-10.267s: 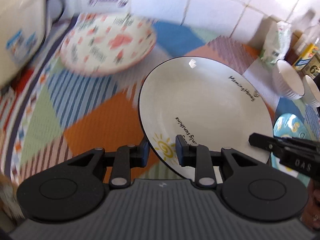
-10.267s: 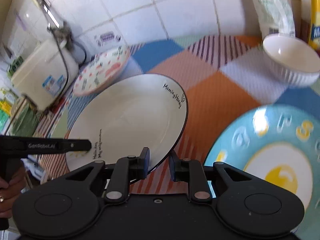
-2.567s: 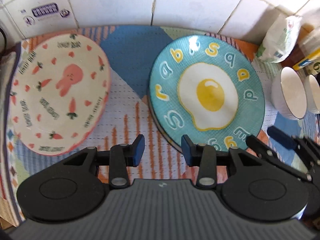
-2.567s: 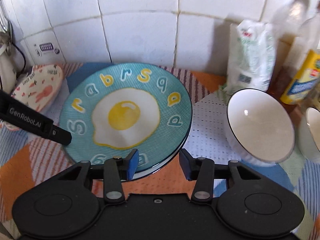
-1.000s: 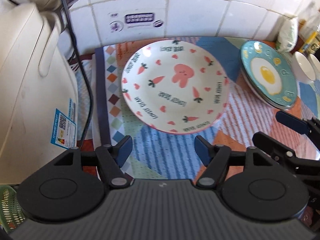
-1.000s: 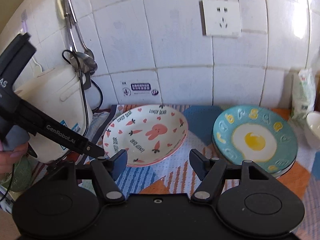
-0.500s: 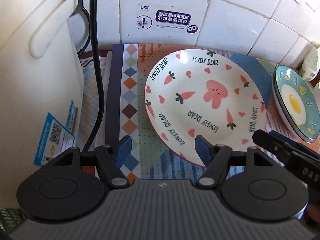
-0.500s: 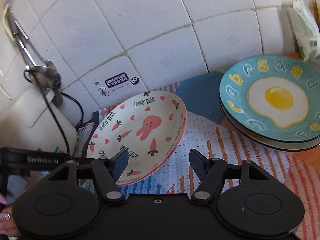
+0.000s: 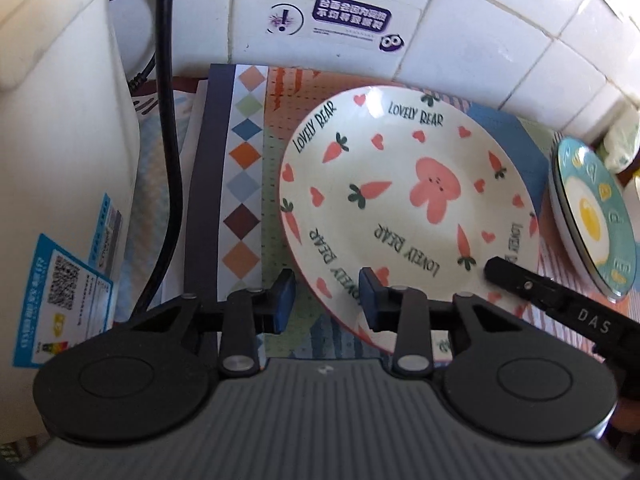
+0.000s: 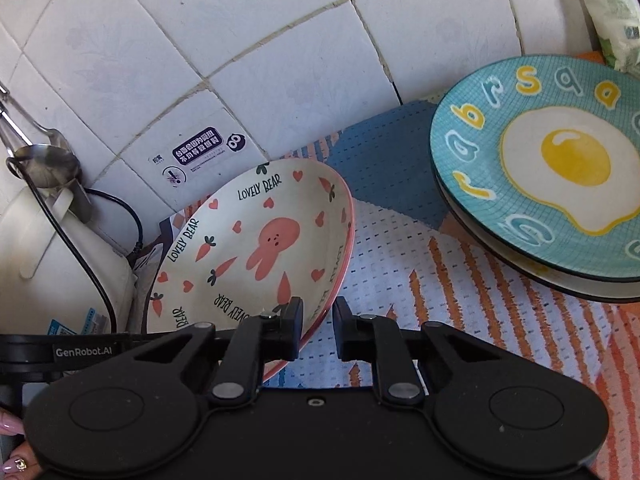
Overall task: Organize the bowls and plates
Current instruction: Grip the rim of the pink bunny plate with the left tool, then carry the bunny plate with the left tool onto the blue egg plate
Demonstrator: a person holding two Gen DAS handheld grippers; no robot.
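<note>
A cream plate with a pink rabbit, carrots and "LOVELY BEAR" lettering (image 9: 404, 204) lies on the patterned mat; it also shows in the right wrist view (image 10: 256, 240). My left gripper (image 9: 326, 300) straddles its near-left rim, jaws narrowed on either side of the edge with a gap showing. My right gripper (image 10: 318, 326) straddles the plate's right rim, jaws close to the edge. The teal fried-egg plate (image 10: 548, 160) sits on top of a stack to the right, also seen in the left wrist view (image 9: 592, 216).
A white appliance (image 9: 60, 160) with a black cord (image 9: 168, 120) stands close on the left. The tiled wall (image 10: 240, 40) is right behind the plates. A ladle (image 10: 44, 164) hangs on the wall. A bag (image 10: 616, 16) stands at the far right.
Both grippers have moved in to the rabbit plate's rim from each side, and both pairs of jaws have narrowed around its edge.
</note>
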